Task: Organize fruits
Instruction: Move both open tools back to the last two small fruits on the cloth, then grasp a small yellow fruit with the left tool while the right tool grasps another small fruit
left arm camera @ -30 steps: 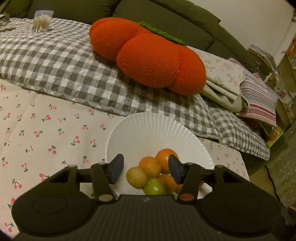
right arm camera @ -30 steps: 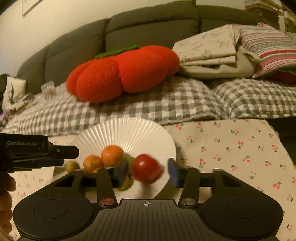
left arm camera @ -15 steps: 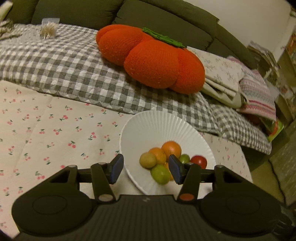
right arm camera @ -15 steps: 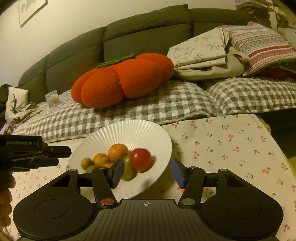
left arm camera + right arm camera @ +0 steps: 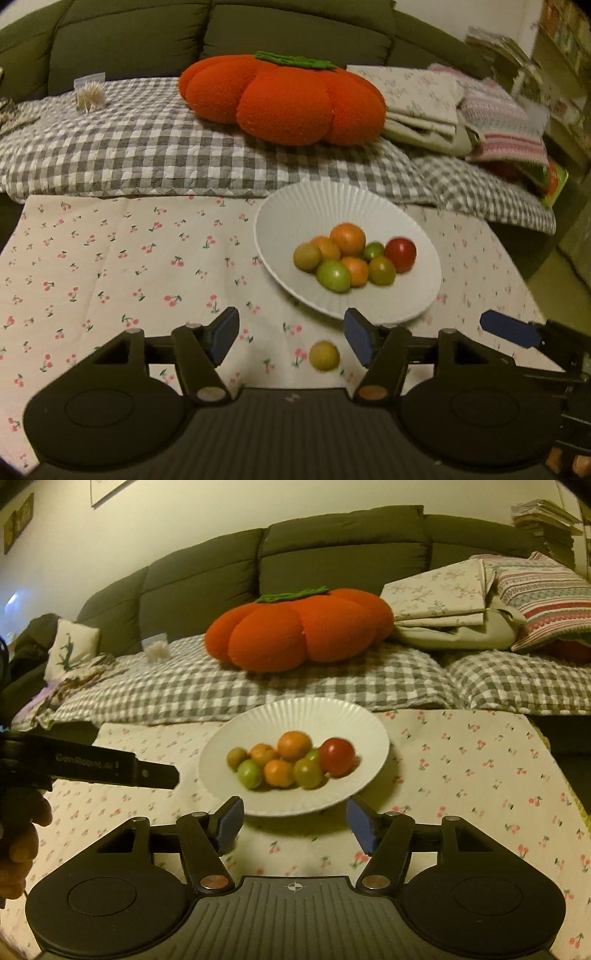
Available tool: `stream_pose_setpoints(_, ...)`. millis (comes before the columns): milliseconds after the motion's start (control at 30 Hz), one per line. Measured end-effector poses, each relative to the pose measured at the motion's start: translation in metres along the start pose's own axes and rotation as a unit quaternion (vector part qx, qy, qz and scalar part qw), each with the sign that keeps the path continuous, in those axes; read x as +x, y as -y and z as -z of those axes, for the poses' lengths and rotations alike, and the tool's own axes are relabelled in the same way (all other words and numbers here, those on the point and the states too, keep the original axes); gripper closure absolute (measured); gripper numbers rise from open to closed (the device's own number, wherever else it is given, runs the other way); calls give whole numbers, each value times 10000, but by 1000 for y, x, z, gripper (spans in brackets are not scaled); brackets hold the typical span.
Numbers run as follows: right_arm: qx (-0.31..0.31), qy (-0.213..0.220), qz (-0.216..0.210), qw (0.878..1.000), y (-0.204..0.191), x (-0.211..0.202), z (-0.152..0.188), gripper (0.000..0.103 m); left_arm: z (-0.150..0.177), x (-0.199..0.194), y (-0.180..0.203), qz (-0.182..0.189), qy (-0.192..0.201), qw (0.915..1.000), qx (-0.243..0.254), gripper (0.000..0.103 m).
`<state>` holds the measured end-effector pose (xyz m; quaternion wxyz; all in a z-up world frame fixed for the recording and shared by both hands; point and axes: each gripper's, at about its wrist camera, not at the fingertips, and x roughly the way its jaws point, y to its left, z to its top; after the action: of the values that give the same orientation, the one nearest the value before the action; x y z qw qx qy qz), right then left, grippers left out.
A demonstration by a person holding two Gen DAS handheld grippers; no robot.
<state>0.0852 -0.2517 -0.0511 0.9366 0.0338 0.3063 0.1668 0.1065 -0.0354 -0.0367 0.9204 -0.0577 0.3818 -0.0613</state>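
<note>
A white ribbed plate (image 5: 332,195) (image 5: 295,712) stands on the cherry-print cloth and holds several small fruits: orange ones (image 5: 347,239) (image 5: 294,746), green ones (image 5: 333,276) and a red one (image 5: 400,254) (image 5: 337,757). One yellow-green fruit (image 5: 324,355) lies on the cloth just short of the plate's near rim. It shows between the fingers of my left gripper (image 5: 291,332), untouched. That gripper's jaws are opening. My right gripper (image 5: 295,819) hangs before the plate's near rim, jaws opening, with nothing between them. The right gripper's blue fingertip (image 5: 509,332) shows at the left view's right edge.
Behind the table lies a grey checked blanket (image 5: 147,147) with a big orange pumpkin cushion (image 5: 284,99) (image 5: 299,631) and folded linens (image 5: 424,103) against a dark sofa. The table's right edge (image 5: 517,273) drops off. A hand (image 5: 22,842) holds the left gripper's body (image 5: 110,768).
Both grippers have drawn back from the plate and their jaws stand wider. The red fruit, between the right jaws a second ago, now rests on the plate. The loose yellow-green fruit came into view.
</note>
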Motion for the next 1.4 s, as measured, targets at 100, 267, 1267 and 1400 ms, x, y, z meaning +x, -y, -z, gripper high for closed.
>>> stream_pose_setpoints(100, -64, -58, -66, 9999, -5, -4, 6, 41, 5, -9, 3, -93, -9, 9999, 96, 37)
stream_pose_setpoints(267, -85, -129, -144, 9998, -12, -8, 13, 40, 10, -25, 10, -301, 76, 9992, 270, 33)
stream_pose_setpoints(1267, -454, -540, -455, 9965, -47, 3, 51, 40, 26, 19, 17, -74, -392, 9990, 205, 31)
stream_pose_setpoints(1400, -482, -597, -487, 9959, -49, 8, 53, 40, 26, 31, 19, -56, -382, 9990, 233, 33)
